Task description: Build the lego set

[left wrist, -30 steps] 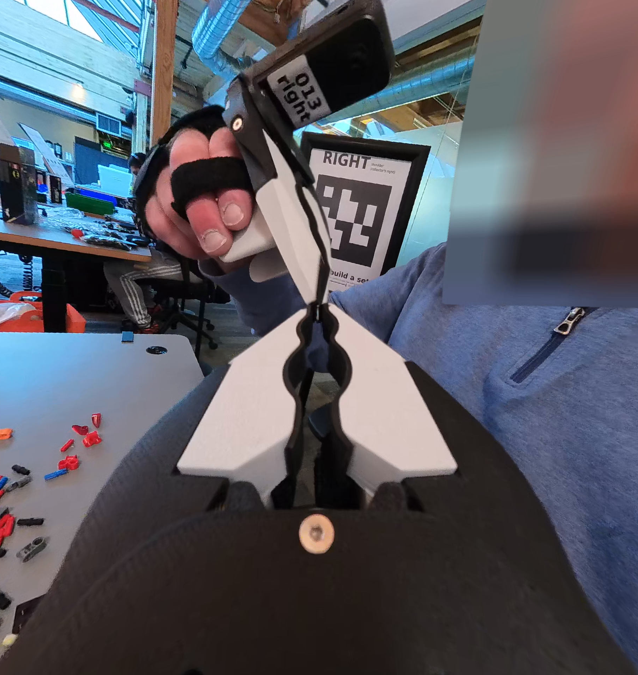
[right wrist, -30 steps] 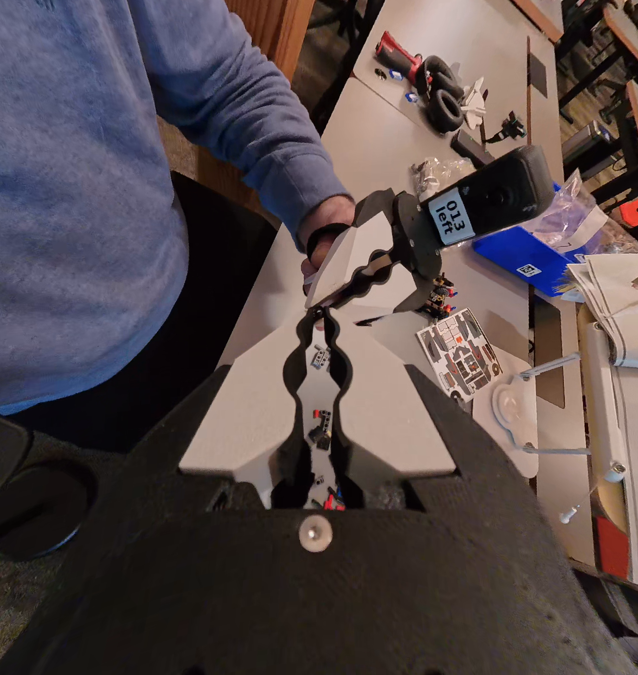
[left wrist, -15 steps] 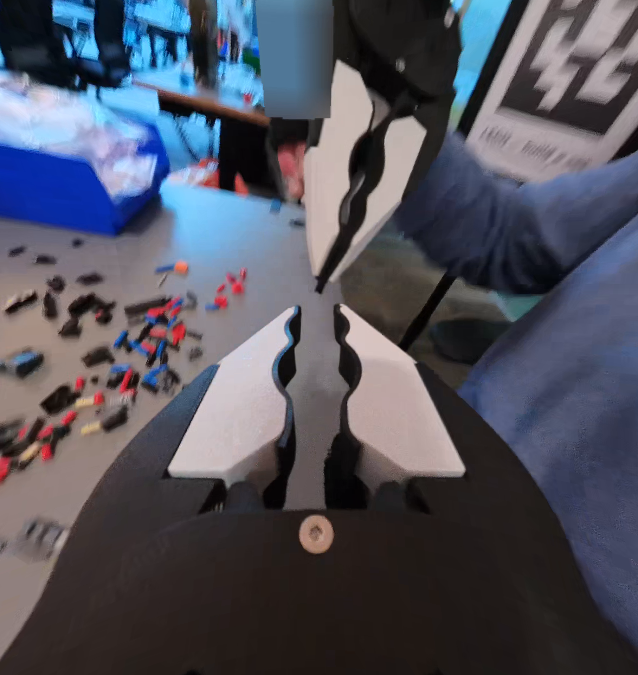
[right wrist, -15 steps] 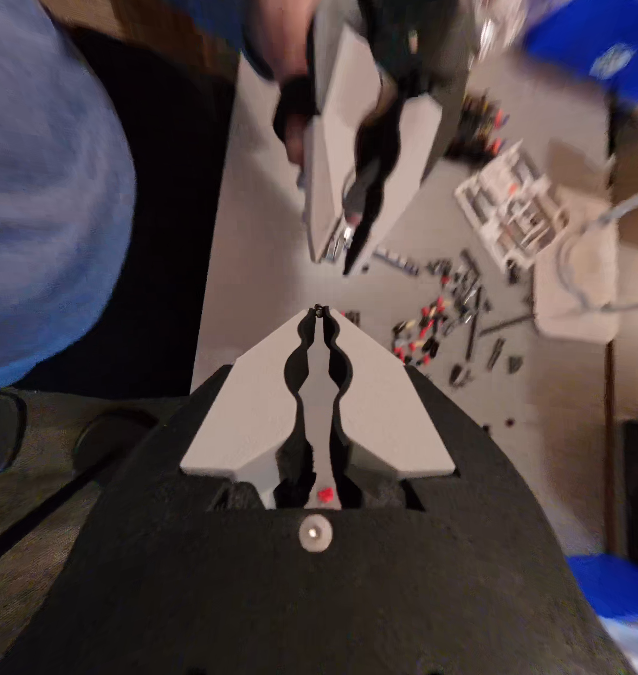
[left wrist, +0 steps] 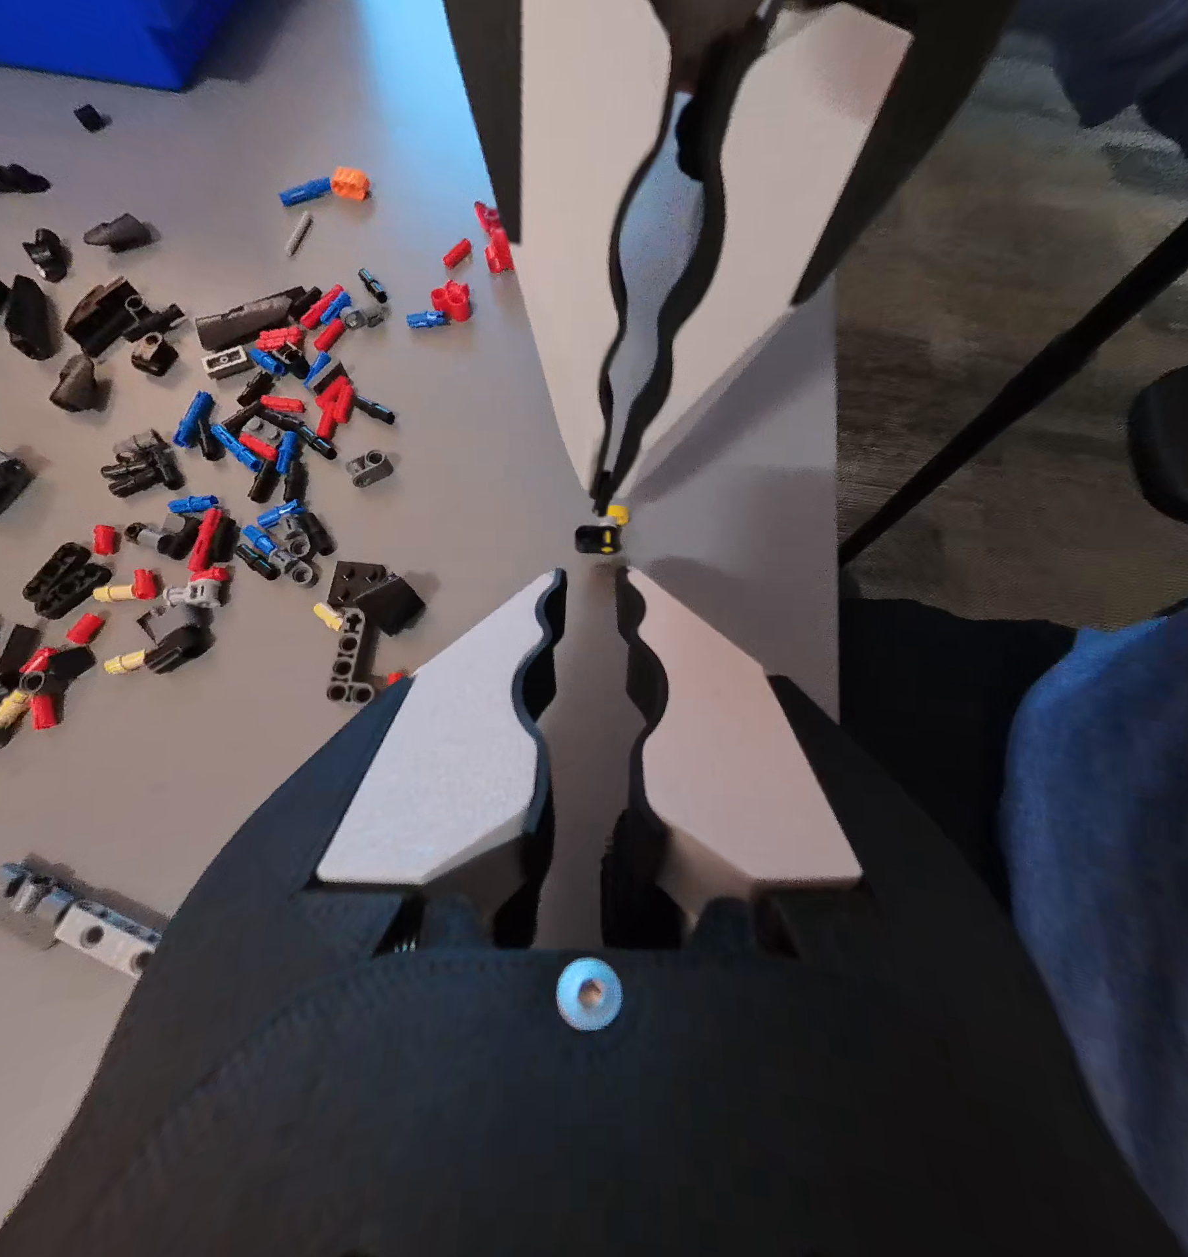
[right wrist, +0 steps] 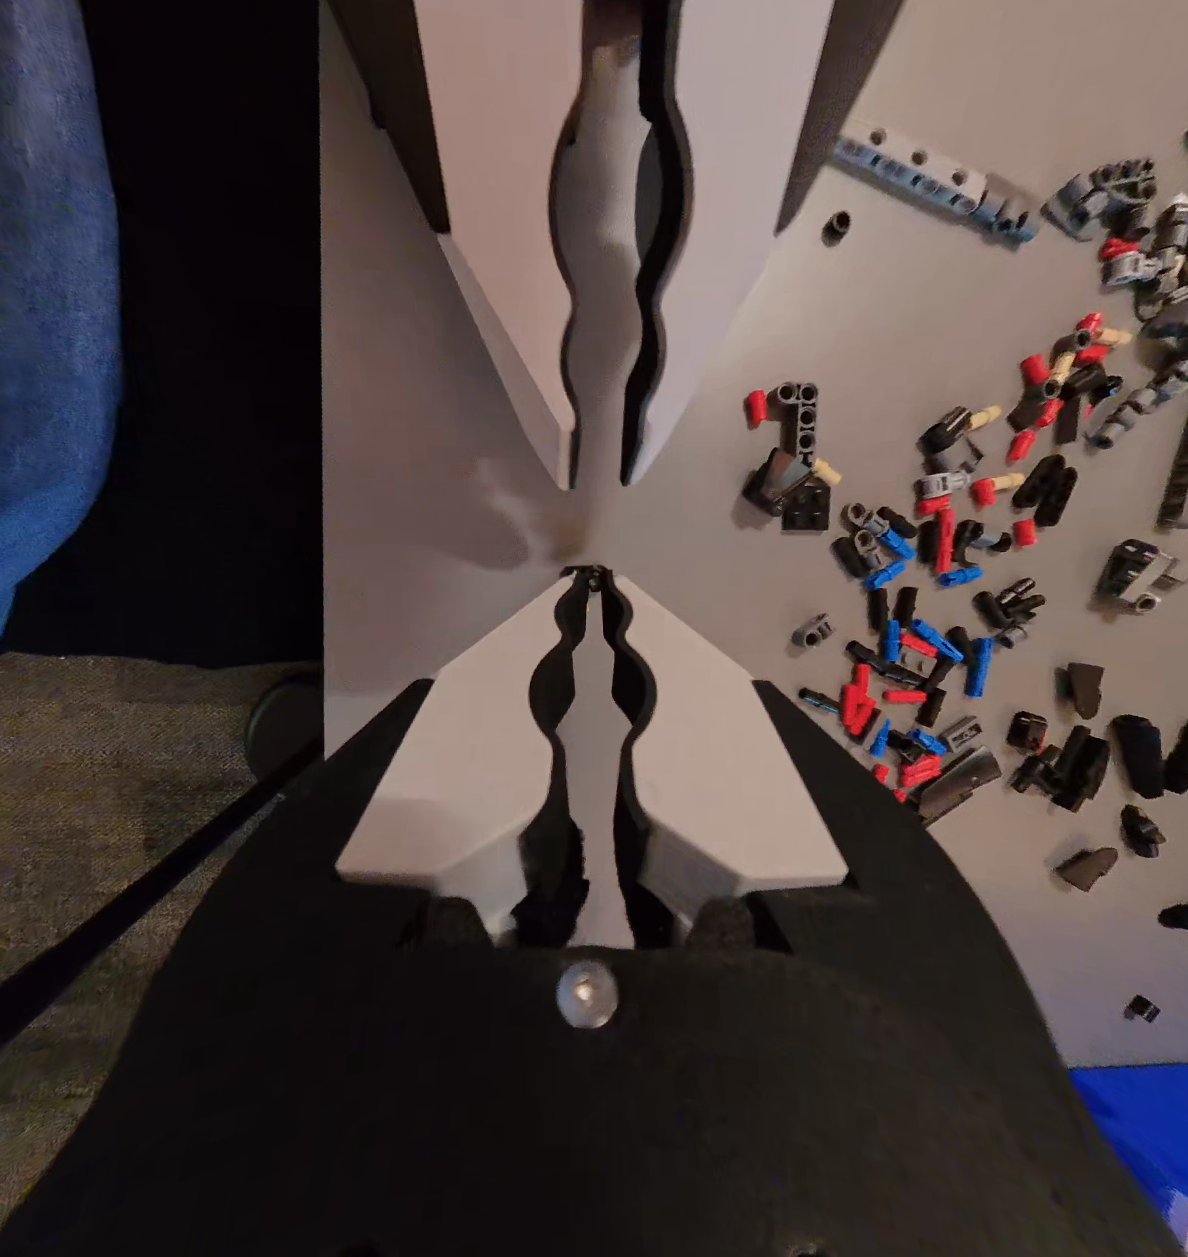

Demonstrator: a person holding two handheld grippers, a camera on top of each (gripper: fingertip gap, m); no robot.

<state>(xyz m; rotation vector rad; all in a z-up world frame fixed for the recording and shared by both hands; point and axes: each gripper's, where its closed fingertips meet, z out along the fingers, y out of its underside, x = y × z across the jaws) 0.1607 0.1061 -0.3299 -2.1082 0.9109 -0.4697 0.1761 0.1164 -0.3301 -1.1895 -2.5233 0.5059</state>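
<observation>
Two grippers tip-to-tip mid-frame over grey table [left wrist: 169, 782] | left gripper [left wrist: 589, 578] narrowly parted, empty | right gripper [right wrist: 592, 577] pinched on small black-yellow lego piece [left wrist: 601, 534] | loose lego pile [left wrist: 237, 442] left of frame, red/blue/black plastic pins, beams | blue bin [left wrist: 88, 34] upper left, contents unseen

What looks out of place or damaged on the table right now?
Nothing damaged. Loose lego pieces lie scattered on the table, as expected. Only oddity: the right gripper pinches a black-and-yellow piece by its very tips, a thin hold.
</observation>
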